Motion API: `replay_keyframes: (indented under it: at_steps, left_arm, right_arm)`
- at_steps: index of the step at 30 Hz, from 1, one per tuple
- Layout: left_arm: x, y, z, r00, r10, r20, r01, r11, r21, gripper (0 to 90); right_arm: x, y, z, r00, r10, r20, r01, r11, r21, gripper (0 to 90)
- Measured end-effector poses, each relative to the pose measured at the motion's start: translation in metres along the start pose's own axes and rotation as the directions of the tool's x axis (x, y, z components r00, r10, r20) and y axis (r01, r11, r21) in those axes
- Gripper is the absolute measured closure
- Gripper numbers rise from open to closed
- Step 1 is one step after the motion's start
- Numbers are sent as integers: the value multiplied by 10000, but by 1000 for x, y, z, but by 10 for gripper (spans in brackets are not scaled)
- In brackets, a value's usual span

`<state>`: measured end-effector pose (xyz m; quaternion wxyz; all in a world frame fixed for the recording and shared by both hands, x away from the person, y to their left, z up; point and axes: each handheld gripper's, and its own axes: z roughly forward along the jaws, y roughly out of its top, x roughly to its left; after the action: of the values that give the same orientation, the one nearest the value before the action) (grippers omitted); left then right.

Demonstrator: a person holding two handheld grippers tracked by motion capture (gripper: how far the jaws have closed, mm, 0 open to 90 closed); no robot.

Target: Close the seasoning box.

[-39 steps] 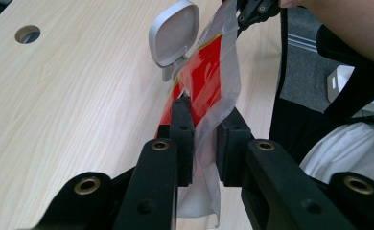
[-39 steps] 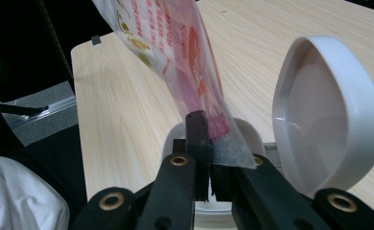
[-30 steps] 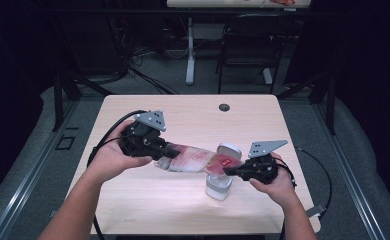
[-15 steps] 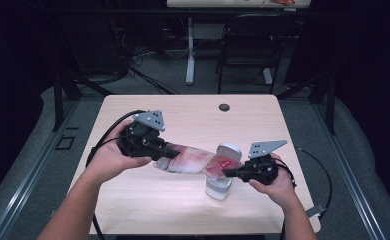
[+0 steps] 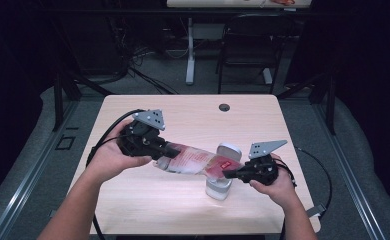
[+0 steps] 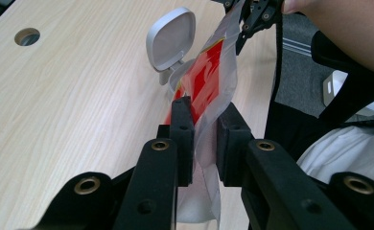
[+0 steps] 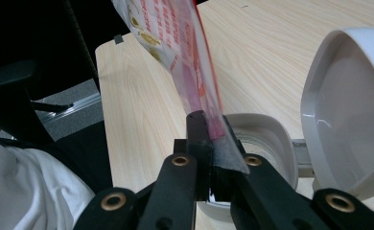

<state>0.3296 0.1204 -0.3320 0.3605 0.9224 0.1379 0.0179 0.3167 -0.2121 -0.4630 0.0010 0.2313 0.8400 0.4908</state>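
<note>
Fingers of both grippers pinch the same red-and-clear plastic pouch (image 5: 198, 162), one at each end, as the high view shows. The left gripper (image 5: 175, 149) holds the pouch's left end and the right gripper (image 5: 226, 174) holds its right end, so the pouch hangs stretched between them above the wooden bench (image 5: 183, 120). Right under the pouch's right end stands a small grey container (image 5: 218, 187) with its hinged lid (image 5: 228, 150) flipped up behind it. A round cable hole (image 5: 224, 107) sits near the bench's far edge.

From the left gripper view, the left gripper (image 6: 204, 122) has its two black fingers (image 6: 181, 125) pressed on the pouch (image 6: 214, 72), which runs away toward the right gripper (image 6: 240, 24) at the top. The lid (image 6: 171, 38) stands upright on the bench (image 6: 70, 96) beside the pouch.

From the right gripper view, the right gripper (image 7: 210, 125) clamps the lower edge of the pouch (image 7: 175, 43), whose printed face rises up and away. The container's open mouth (image 7: 266, 139) lies just behind the fingers (image 7: 197, 132), and the raised lid (image 7: 353, 105) stands at the right.
</note>
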Motion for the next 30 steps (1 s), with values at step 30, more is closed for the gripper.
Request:
replay_keyframes:
  at_steps: [30]
  left_arm:
    - [1,2,5,10000,-19,73,19,10000,-53,800]
  right_arm:
    - [-2,-2,-2,10000,50,75,-51,10000,78,895]
